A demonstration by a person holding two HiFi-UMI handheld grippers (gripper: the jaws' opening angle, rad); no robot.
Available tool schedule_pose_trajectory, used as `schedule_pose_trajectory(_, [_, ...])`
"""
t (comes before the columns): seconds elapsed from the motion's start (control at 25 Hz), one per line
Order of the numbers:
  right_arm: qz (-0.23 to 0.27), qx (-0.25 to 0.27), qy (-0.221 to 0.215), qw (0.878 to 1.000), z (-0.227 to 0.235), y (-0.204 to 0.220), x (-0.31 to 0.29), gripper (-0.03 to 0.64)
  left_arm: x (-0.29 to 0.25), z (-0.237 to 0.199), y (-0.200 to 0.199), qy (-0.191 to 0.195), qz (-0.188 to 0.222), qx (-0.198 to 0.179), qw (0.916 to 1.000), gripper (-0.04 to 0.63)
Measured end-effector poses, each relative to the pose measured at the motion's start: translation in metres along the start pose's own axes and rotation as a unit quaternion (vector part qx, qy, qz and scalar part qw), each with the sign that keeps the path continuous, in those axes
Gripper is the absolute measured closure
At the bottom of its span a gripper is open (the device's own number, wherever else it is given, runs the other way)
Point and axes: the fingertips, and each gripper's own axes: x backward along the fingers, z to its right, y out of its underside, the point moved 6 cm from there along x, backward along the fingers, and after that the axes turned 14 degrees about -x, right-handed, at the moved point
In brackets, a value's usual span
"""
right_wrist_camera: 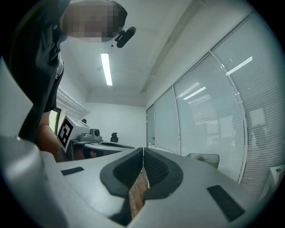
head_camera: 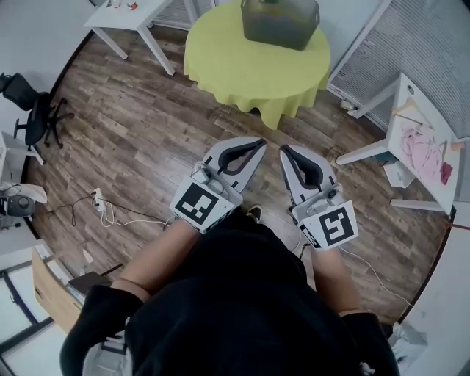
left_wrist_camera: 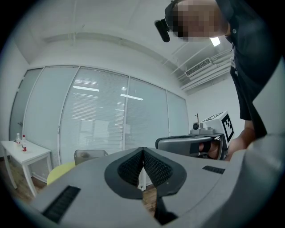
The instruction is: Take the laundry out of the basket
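Two grippers, both clenched and holding nothing: your left gripper (head_camera: 261, 142) and right gripper (head_camera: 283, 150) point level over the wooden floor (head_camera: 147, 132). Each gripper view shows the pads pressed together with nothing between them. The basket (head_camera: 280, 22), grey and translucent, stands on the round table (head_camera: 220, 62), which is draped in a yellow-green cloth. It is well apart from both sets of jaws. Whether laundry lies inside cannot be made out from here.

Hazards.
(a) If you reach the rim with the jaws shut, you would likely knock the basket rather than grasp cloth, so part them before you reach in.
(b) The basket rests on the draped cloth, and a garment snagged on its wall could drag basket and cloth together.
(c) A white cable (head_camera: 110, 214) trails on the floor at your left and another (head_camera: 371, 270) at your right. Either could catch a foot as you step forward.

Lettering. None is legible. The marker cubes (head_camera: 200, 205) carry black-and-white square patterns only, and no brand or label can be read on the basket or the furniture.
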Motion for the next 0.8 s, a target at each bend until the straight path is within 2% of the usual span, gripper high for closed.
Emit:
schedule_pose_trajectory(0.32, [0.002,0.014,0.01,1.0,0.026,-0.007,-0.042,0.594,-0.018,-0.046,0.016,0.002,-0.017,-0.01,0.9998,0.584])
schedule_pose_trajectory(0.52, [-0.001,0.012,0.014,1.0,0.049,-0.012,-0.081,0.594,-0.037,-0.087,0.021,-0.01,0.019,-0.002,0.9998,0.584])
schedule_pose_trajectory(0.8, [-0.006,0.013,0.022,1.0,0.081,-0.019,-0.137,0.594,-0.067,-0.146,0.037,0.003,0.019,0.005,0.9998,0.584])
